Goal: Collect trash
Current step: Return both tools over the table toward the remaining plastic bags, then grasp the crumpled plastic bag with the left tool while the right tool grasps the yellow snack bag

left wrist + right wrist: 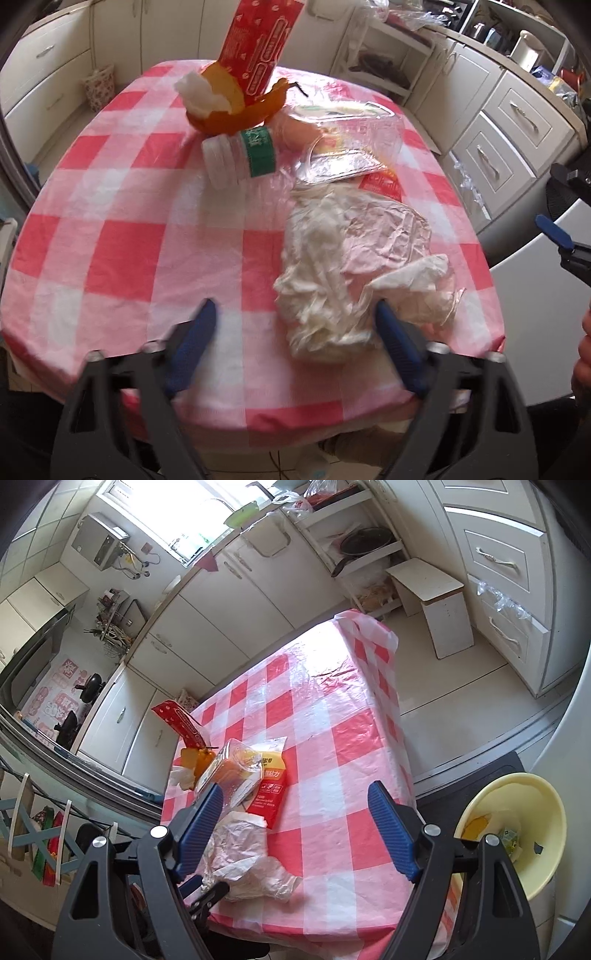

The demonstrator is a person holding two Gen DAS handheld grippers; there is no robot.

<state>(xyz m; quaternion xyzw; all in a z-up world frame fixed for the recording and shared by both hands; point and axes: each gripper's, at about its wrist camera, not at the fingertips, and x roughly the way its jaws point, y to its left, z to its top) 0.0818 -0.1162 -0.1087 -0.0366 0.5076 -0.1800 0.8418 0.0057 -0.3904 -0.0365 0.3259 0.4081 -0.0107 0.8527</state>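
The left gripper (295, 332) stands with jaws apart, unclosed, astride the crumpled white plastic wrap (343, 273) at the table's (110, 229) near edge. It looks light, limp and slippery, so pinching a bunched fold should serve best. Farther off, the right gripper (295, 830) gapes wide and empty; the yellow bin (546, 834) waits right.

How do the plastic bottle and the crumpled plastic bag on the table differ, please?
The plastic bottle is rigid, clear and ribbed with a green label; the crumpled plastic bag is soft, whitish and unlabelled. The bottle lies mid-table by the orange peel; the bag spreads wider near the front edge. Both rest on the checked tablecloth.
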